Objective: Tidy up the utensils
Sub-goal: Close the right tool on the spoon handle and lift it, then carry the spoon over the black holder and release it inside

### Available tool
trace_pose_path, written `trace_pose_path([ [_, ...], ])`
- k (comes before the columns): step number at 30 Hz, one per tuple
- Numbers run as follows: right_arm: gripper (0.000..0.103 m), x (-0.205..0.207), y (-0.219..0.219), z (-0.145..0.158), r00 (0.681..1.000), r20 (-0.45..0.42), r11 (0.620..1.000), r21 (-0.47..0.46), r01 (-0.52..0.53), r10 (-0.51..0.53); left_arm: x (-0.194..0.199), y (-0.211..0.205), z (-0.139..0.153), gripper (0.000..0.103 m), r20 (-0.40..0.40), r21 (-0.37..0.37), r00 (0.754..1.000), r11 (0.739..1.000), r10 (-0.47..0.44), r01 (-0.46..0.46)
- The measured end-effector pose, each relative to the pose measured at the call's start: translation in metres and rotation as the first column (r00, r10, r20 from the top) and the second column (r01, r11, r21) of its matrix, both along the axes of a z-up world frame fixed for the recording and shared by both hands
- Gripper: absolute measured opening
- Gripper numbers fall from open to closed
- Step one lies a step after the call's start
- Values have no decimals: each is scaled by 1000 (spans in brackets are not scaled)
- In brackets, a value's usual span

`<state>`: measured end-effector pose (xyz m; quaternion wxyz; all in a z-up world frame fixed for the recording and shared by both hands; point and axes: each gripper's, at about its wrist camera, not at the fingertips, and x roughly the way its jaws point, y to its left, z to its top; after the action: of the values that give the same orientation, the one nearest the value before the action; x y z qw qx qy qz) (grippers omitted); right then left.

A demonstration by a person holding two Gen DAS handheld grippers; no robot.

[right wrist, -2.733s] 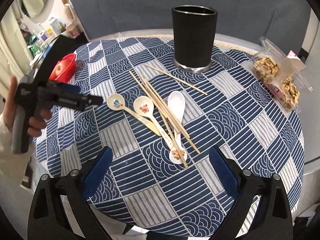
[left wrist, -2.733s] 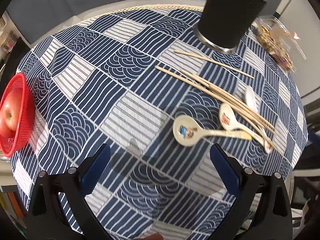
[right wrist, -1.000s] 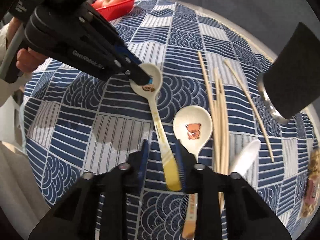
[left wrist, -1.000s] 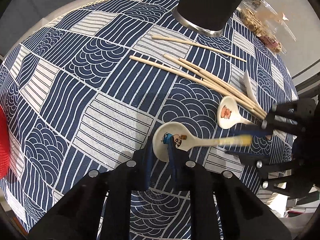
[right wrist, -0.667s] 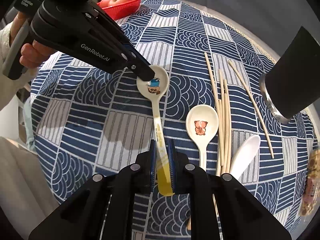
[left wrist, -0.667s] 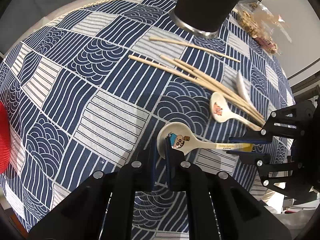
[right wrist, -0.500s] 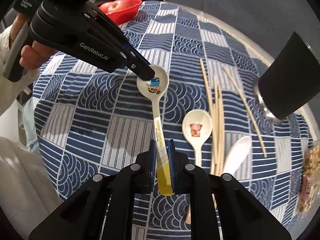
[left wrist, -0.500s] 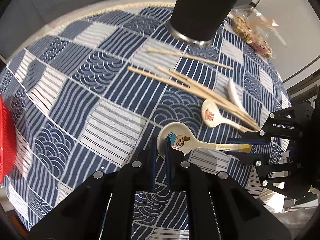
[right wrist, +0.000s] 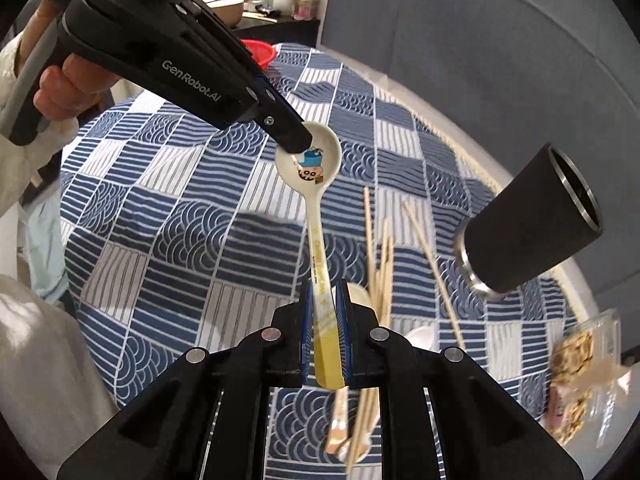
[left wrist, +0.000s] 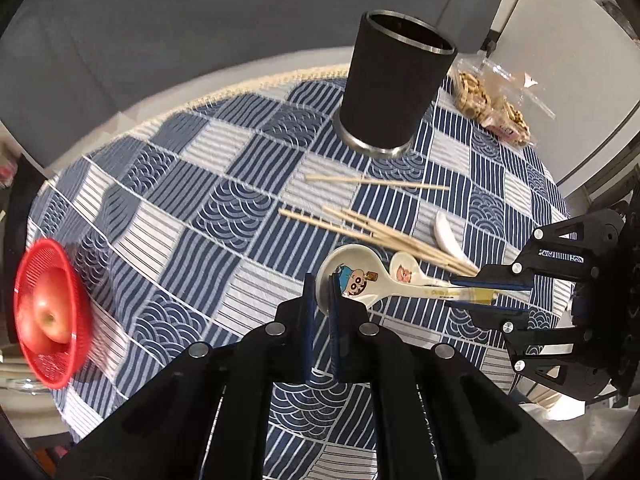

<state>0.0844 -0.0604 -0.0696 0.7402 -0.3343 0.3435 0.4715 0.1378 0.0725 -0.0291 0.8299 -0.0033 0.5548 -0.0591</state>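
Behind right tool (right wrist: 325, 312), half-hidden spoons (right wrist: 356, 294)

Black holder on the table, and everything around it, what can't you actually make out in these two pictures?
- Black holder: its inside is dark in both views, contents unknown.
- Plain white spoon: handle under the chopsticks in the left view; blurred in the right.
- Snack packet: blurred at the right view's edge, label unreadable.
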Motion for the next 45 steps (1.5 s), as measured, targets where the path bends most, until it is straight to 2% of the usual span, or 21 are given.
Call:
trace_pose_path([
  [8, 10, 20, -4, 33, 998, 56, 999, 50, -14, 11, 16, -6, 48, 5, 64, 44, 998, 999, 2, -5],
  [16, 10, 49, -13, 71, 995, 89, 992, 119, -47, 37, 39, -17, 98, 5, 100, 87, 993, 994, 61, -69],
  [22, 10, 80, -27, 96, 990, 124, 980, 176, -94, 72, 58, -36, 134, 4, 143, 153, 986, 983, 84, -106],
  [29, 10, 116, -45, 115, 983, 150, 963, 234, -136, 103, 86, -67, 163, 4, 161, 226, 981, 963, 112, -147],
  [36, 11, 158, -61, 115, 985, 122, 935, 321, -152, 119, 120, -93, 171, 4, 152, 292, 980, 941, 131, -171],
  [38, 11, 170, -62, 111, 987, 108, 929, 339, -149, 119, 131, -103, 170, 5, 145, 333, 980, 926, 134, -176],
  [45, 11, 203, -67, 96, 989, 61, 908, 391, -151, 138, 160, -123, 163, 5, 108, 392, 984, 904, 140, -171],
])
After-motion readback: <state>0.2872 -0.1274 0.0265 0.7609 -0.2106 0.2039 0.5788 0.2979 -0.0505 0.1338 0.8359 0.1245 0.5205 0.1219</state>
